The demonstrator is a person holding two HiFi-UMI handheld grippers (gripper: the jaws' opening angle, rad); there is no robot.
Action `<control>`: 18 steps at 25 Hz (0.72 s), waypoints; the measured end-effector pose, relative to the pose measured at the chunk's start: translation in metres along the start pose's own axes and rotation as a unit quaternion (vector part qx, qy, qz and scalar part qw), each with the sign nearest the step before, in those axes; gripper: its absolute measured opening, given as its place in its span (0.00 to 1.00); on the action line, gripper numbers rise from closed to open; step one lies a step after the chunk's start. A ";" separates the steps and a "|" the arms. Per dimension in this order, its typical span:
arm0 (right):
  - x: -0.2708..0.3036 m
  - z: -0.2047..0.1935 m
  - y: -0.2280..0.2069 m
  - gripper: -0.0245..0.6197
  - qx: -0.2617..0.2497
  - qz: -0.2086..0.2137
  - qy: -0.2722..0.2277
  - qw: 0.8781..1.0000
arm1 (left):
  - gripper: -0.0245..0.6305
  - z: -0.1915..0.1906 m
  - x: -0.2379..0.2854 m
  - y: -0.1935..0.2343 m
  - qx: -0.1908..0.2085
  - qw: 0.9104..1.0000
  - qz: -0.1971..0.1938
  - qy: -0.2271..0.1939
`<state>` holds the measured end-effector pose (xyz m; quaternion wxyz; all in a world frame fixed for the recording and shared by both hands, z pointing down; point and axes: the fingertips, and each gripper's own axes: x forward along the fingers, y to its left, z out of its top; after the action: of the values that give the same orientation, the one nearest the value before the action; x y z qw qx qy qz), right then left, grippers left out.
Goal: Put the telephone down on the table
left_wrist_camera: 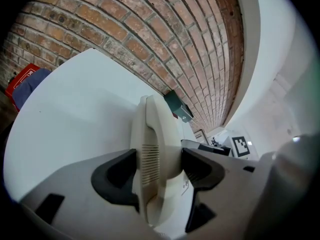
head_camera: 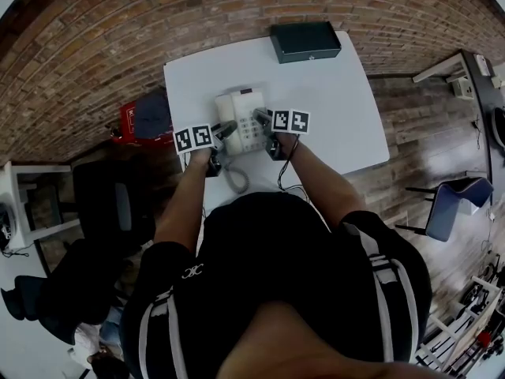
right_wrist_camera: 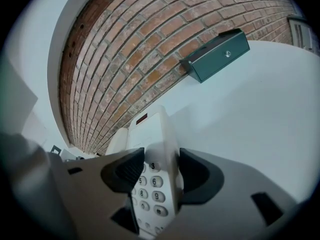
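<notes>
Right gripper view shows keypad (right_wrist_camera: 150, 189); left gripper (left_wrist_camera: 159, 171) clamps handset (left_wrist_camera: 152, 129), right gripper (right_wrist_camera: 161, 171) clamps telephone (right_wrist_camera: 155, 129)

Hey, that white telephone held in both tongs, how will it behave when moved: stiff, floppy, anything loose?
The telephone looks like hard plastic, so it should be stiff between the left tongs and right tongs. The left tongs clamp the handset, which likely only rests in its cradle and could separate. The coiled cord looks floppy and may drag.
</notes>
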<state>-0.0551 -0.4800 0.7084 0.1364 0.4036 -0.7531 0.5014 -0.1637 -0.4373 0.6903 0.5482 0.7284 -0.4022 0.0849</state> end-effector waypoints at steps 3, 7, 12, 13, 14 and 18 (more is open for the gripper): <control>0.001 0.000 0.000 0.35 -0.002 0.003 0.002 1.000 | 0.48 0.000 0.000 0.001 -0.005 1.000 -0.002 -0.002; 0.001 0.001 0.001 0.35 0.001 0.005 0.000 1.000 | 0.48 0.001 0.000 0.001 -0.014 1.000 -0.004 -0.001; 0.001 -0.001 -0.001 0.35 0.004 0.001 0.002 1.000 | 0.48 -0.001 0.000 0.003 -0.023 1.000 0.000 -0.004; 0.001 -0.002 -0.001 0.35 0.003 -0.002 0.003 1.000 | 0.48 -0.001 -0.001 0.003 -0.023 1.000 0.002 -0.004; 0.000 -0.001 0.000 0.35 0.001 -0.004 0.002 1.000 | 0.48 -0.001 -0.001 0.004 -0.021 1.000 0.006 -0.005; -0.013 0.012 0.004 0.35 -0.049 -0.028 -0.028 0.998 | 0.48 0.009 -0.014 0.000 0.014 0.999 0.043 -0.026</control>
<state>-0.0473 -0.4832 0.6929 0.1485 0.4312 -0.7689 0.4481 -0.1755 -0.4382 0.6793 0.5231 0.7202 -0.4456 0.0954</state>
